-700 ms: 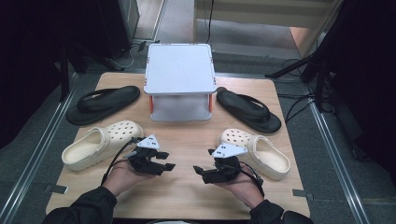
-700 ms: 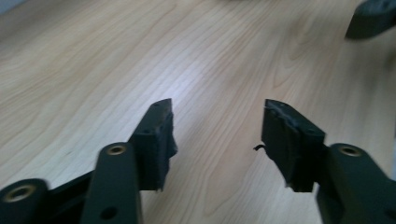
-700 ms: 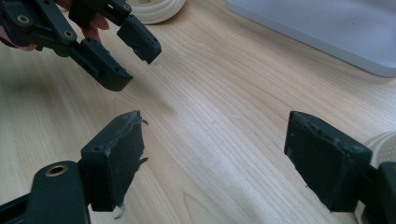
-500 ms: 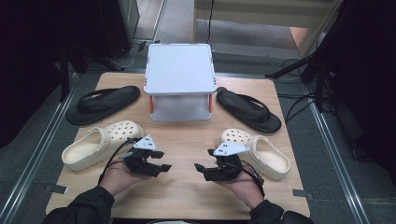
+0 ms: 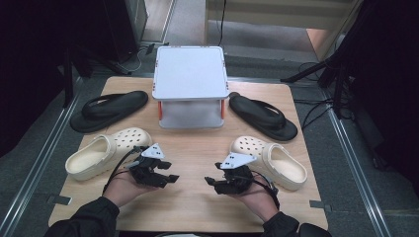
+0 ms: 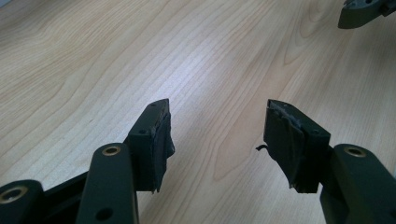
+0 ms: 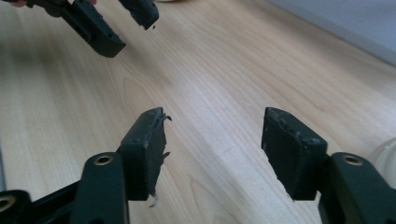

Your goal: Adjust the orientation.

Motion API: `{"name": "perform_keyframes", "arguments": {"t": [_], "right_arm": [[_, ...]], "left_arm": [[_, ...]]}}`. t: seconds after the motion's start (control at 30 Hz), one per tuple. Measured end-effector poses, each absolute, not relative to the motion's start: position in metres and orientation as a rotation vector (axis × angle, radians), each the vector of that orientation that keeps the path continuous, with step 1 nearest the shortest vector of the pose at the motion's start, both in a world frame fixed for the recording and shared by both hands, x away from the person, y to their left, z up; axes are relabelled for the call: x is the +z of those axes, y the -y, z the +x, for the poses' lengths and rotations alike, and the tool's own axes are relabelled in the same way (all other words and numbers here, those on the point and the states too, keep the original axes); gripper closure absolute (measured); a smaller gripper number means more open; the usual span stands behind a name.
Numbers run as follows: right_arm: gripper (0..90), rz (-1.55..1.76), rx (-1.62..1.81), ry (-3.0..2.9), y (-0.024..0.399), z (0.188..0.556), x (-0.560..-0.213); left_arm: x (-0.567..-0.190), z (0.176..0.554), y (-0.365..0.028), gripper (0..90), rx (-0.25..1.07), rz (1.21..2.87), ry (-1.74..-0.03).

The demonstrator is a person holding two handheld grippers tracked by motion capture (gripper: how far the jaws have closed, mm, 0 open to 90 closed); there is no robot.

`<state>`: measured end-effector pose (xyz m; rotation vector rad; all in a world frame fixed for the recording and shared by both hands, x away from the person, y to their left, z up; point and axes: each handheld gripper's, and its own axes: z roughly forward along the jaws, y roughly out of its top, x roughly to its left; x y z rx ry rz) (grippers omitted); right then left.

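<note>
On the wooden table (image 5: 192, 148) lie two cream clogs, one at the left (image 5: 106, 153) and one at the right (image 5: 274, 160). Behind them lie two black flip-flops, left (image 5: 109, 109) and right (image 5: 263, 116). My left gripper (image 5: 172, 178) hovers low beside the left clog, jaws pointing toward the table's middle. My right gripper (image 5: 210, 181) faces it from beside the right clog. Both stand open with only bare wood between the jaws, as the left gripper (image 6: 217, 121) and the right gripper (image 7: 212, 128) show in their own views.
A white two-level stand (image 5: 190, 74) with orange posts sits at the back centre between the flip-flops. Bare wood lies between the two grippers. Dark floor, metal rails and cables surround the table. The right clog's rim (image 7: 385, 156) edges into the right gripper view.
</note>
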<state>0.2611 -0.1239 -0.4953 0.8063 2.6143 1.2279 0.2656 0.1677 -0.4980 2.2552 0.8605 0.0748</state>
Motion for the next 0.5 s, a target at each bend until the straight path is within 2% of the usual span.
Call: {"name": "perform_keyframes", "arguments": {"t": [0.5], "right_arm": [[41.1,0.814,1.223,-2.61,0.1286,0.2662,-0.494]], "left_arm": [[-0.4903,0.2636,-0.1771,42.4,0.056,2.272,-0.899]]}}
